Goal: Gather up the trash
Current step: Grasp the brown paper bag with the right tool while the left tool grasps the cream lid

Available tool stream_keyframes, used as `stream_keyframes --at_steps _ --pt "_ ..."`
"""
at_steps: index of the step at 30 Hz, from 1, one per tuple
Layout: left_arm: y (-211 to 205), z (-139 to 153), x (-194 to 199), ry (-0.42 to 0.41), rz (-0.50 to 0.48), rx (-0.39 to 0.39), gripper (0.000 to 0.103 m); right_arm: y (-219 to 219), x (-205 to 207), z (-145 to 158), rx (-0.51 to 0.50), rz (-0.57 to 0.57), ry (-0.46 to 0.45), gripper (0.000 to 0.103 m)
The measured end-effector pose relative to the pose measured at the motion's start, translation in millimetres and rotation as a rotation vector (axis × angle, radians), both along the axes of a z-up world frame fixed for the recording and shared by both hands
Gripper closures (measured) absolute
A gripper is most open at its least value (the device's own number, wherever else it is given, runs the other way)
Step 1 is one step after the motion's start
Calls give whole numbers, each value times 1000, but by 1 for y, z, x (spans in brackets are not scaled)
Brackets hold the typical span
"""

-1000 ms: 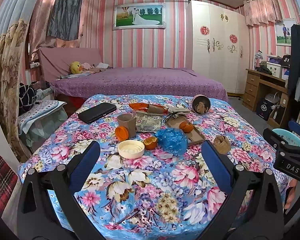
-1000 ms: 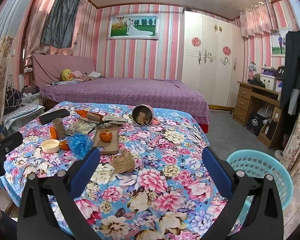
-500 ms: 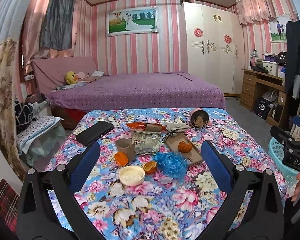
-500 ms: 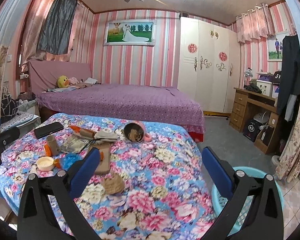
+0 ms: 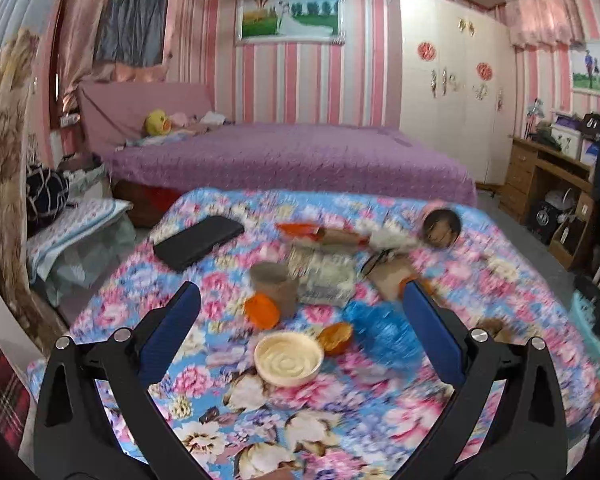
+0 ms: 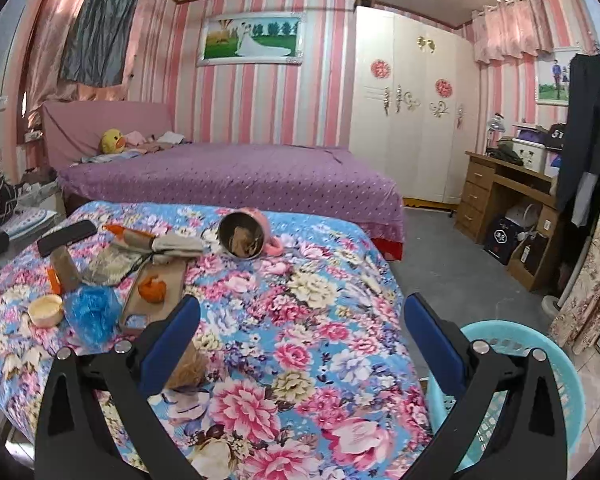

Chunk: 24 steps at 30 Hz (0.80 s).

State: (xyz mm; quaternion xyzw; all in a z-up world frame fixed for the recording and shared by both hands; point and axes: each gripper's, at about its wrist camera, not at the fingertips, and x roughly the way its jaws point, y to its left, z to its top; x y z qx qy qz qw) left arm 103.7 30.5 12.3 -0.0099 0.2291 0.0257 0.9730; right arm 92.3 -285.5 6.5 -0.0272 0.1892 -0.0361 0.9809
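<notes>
Trash lies on the floral-cloth table (image 5: 340, 420): a crumpled blue bag (image 5: 384, 330), orange peels (image 5: 262, 311), a brown paper cup (image 5: 272, 282), a clear crumpled wrapper (image 5: 324, 276) and a cream lid (image 5: 289, 358). My left gripper (image 5: 300, 308) is open and empty, hovering above the lid and peels. My right gripper (image 6: 300, 316) is open and empty above the table's right part; a crumpled brown paper (image 6: 188, 368) lies by its left finger. A turquoise basket (image 6: 540, 360) stands on the floor at the right.
A black phone (image 5: 198, 242), a tipped pink cup (image 6: 246, 236), a wooden tray (image 6: 152, 296) holding an orange peel, and a cloth lie on the table. A purple bed (image 6: 240, 180) is behind. A wooden desk (image 6: 508, 196) stands right.
Both grippers first pulled back and up, then moved forward and down toward the table again. The left view is motion-blurred now. Both stay open and empty.
</notes>
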Motion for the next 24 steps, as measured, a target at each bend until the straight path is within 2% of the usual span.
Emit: stream_keyframes --at_steps 3,6,12,16,22,23,24 --pt "5 -20 5 54 -5 38 5 0 9 -12 45 17 54 4" --pt "15 -32 5 88 -10 34 5 3 13 -24 66 26 89 4" --pt "28 -45 6 105 15 53 5 32 25 -50 33 97 149 4" --pt "39 -49 7 111 30 35 5 50 33 -58 30 136 183 4" --pt "37 -56 11 136 16 59 5 73 47 -69 -6 156 243 6" --pt "37 -56 11 139 14 53 5 75 50 -71 -9 160 259 13" --pt "38 -57 11 143 12 45 5 77 53 -73 -6 174 276 28"
